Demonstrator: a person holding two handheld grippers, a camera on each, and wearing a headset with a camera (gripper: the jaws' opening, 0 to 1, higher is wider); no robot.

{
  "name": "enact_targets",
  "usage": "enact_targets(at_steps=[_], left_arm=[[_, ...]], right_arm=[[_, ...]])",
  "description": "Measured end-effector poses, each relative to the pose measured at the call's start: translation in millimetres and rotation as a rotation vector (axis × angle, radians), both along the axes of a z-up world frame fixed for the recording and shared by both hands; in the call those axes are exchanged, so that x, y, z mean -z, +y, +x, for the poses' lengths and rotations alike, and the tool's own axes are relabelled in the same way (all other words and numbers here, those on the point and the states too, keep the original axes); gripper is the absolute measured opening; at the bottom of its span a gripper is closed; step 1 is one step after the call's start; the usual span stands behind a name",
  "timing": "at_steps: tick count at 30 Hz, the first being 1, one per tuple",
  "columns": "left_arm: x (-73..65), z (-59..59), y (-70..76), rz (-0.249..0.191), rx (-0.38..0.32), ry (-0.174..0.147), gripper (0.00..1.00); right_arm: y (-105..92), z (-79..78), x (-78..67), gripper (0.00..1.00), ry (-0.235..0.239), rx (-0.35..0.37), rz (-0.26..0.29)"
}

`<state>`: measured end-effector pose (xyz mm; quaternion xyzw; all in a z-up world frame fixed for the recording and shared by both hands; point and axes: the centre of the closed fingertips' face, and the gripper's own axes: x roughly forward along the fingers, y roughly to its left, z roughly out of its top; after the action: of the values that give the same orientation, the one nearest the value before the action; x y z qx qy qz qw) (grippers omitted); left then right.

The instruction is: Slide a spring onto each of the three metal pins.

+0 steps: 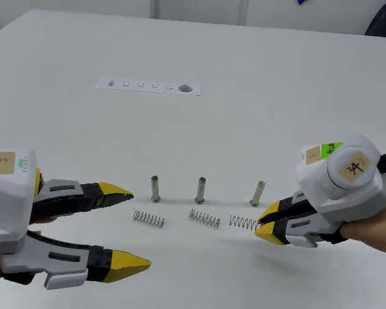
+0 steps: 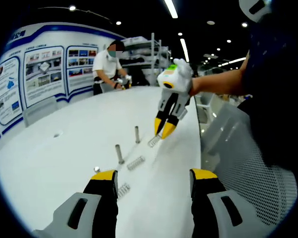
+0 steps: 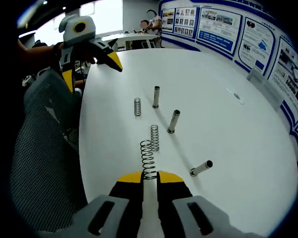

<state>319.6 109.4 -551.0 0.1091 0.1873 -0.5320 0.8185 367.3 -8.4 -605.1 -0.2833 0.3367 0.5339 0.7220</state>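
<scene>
Surface: we work on a plain white tabletop (image 1: 257, 58), white power strip (image 1: 148, 85) far back | three short silver metal pins (image 1: 201, 190) stand in a row | two small coiled wire springs (image 1: 148, 218) lie loose just near of the left and middle pins | left yellow-tipped gripper (image 1: 140, 228) jaws wide apart, holding nothing | right yellow-tipped gripper (image 1: 265, 228) clamps the third coiled spring (image 1: 243, 223) by its end | gripper views add blue-trimmed wall display boards (image 2: 39, 69), grey mesh chair (image 3: 44, 163)
</scene>
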Motion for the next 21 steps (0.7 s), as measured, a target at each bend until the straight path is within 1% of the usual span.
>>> enact_targets(at_steps=[3,8,12,16,18,21], left_arm=[[3.2,2.3,-11.2,0.008,0.044,0.004,0.56],[8.6,5.2,-23.1,0.019,0.089,0.015,0.53],[7.8,6.9,-30.6,0.013,0.108,0.011,0.50],[7.9,8.5,-36.5,0.007,0.126,0.001,0.46],[8.2,8.6,-38.7,0.006,0.134,-0.004,0.42],[9.6,8.5,-41.8,0.004,0.139,-0.001,0.40]], right_arm=[[9.0,-3.1,-7.0,0.11,-0.010,-0.032,0.003],[22.1,-9.8,-17.4,0.11,-0.018,-0.082,0.007],[32.6,-16.0,-23.6,0.11,-0.026,-0.123,0.008],[44.1,-21.3,-28.8,0.11,-0.031,-0.153,0.023],[48.2,-22.7,-29.9,0.11,-0.028,-0.162,0.031],[52.3,-25.1,-30.2,0.11,-0.026,-0.172,0.036]])
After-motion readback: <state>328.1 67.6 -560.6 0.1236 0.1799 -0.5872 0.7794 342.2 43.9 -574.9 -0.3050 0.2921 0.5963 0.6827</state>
